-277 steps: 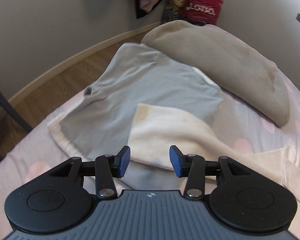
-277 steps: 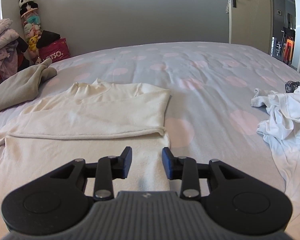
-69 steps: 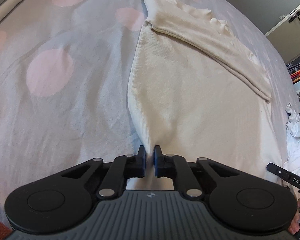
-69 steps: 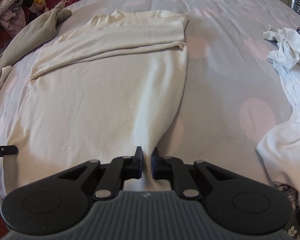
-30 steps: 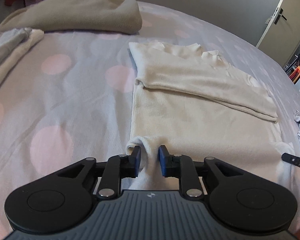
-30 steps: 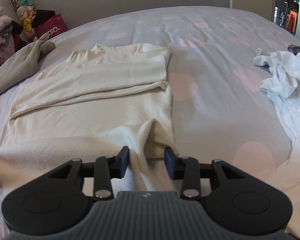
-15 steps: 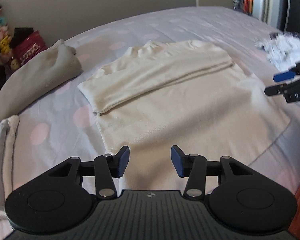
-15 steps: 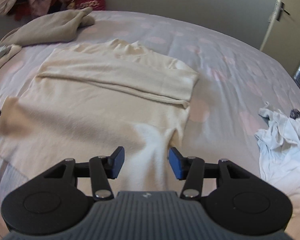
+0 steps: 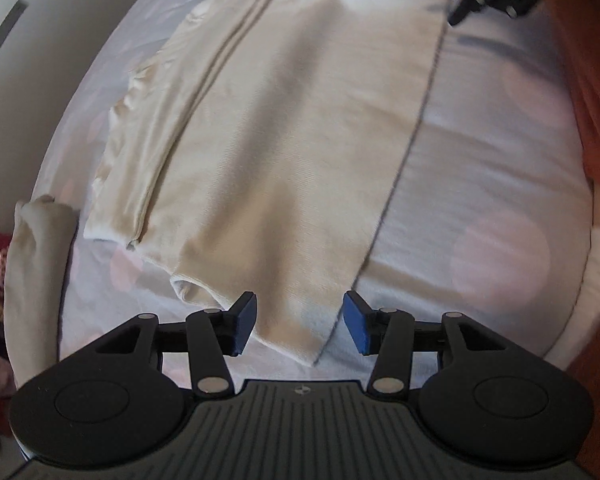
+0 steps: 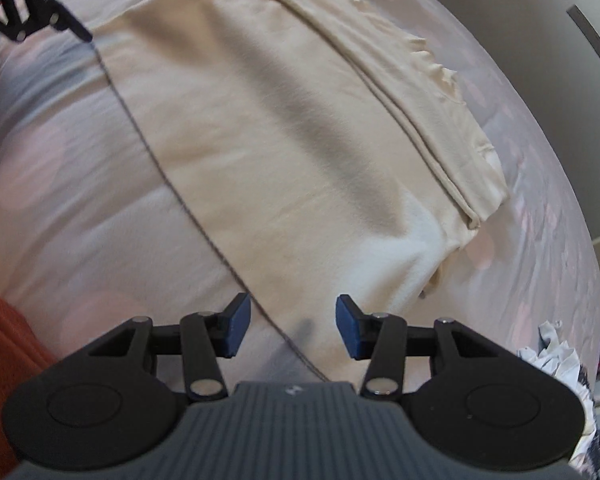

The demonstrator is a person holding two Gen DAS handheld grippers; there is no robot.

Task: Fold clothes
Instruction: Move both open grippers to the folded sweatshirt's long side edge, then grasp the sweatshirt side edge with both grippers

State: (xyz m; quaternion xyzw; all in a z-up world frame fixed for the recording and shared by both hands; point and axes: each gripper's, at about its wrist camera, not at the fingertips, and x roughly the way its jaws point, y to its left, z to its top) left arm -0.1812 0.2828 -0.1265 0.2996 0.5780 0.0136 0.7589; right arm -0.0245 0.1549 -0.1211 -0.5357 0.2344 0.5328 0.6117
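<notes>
Where the left misses it, white laundry [image 10: 556, 356] shows.

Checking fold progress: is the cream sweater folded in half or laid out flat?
Mostly flat. The cream sweater lies spread on the bed, with only its sleeves folded across the chest in a band; the body is not doubled over.

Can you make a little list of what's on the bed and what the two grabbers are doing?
garment: cream sweater, flat, sleeves folded across
surface: bed sheet with pink dots
left gripper: open, jaws just opened, over the sweater's corner, nothing gripped
right gripper: open, over the other hem corner
other clothes: white pile at bed edge
</notes>
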